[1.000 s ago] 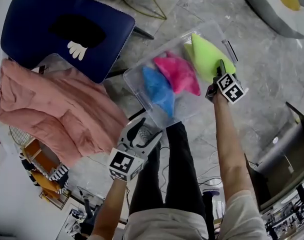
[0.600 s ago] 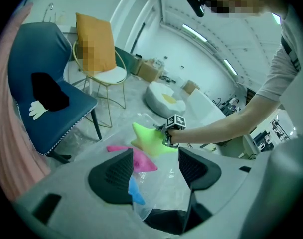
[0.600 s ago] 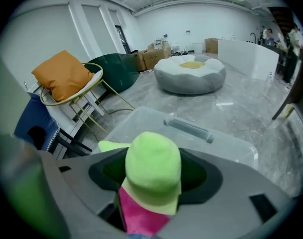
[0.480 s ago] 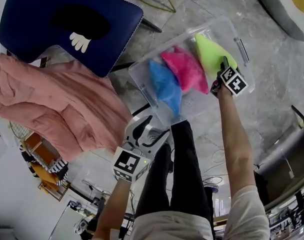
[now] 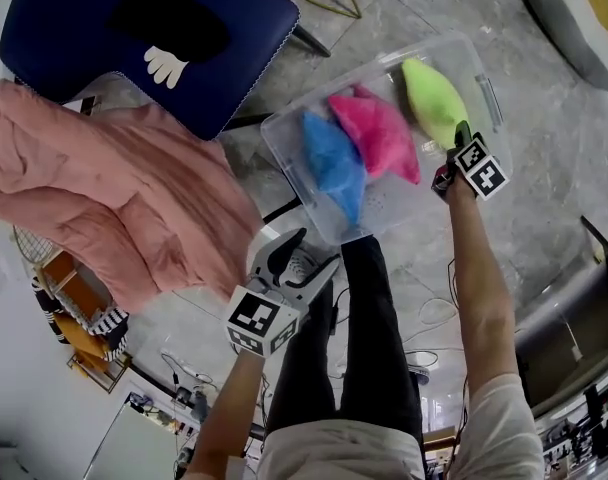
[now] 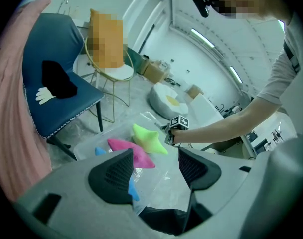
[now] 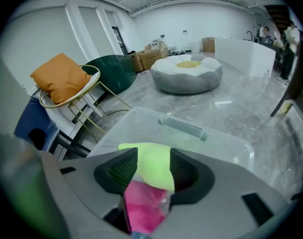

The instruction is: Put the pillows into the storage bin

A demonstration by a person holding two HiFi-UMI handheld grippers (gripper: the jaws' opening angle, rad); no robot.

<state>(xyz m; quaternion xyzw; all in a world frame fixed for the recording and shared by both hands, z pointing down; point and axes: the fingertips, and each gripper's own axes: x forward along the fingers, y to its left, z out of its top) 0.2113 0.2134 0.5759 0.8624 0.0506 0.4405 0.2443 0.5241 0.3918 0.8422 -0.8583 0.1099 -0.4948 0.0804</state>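
Found all three pillows inside clear storage bin (image 5: pixel 486 80) on grey stone floor (image 5: pixel 549 173): blue pillow (image 5: pixel 332 163), pink pillow (image 5: pixel 376 133) and green pillow (image 5: pixel 434 98) side by side, green at the right end. Recorded right gripper (image 5: pixel 460 138) at green pillow's near corner, jaws closing, that corner between pads and touching both. Noted left gripper (image 5: pixel 312 250) back by person's legs, apart from bin, jaws wide, nothing between. Logged pink cloth (image 5: pixel 114 208) and navy chair (image 5: pixel 84 48) left of bin.
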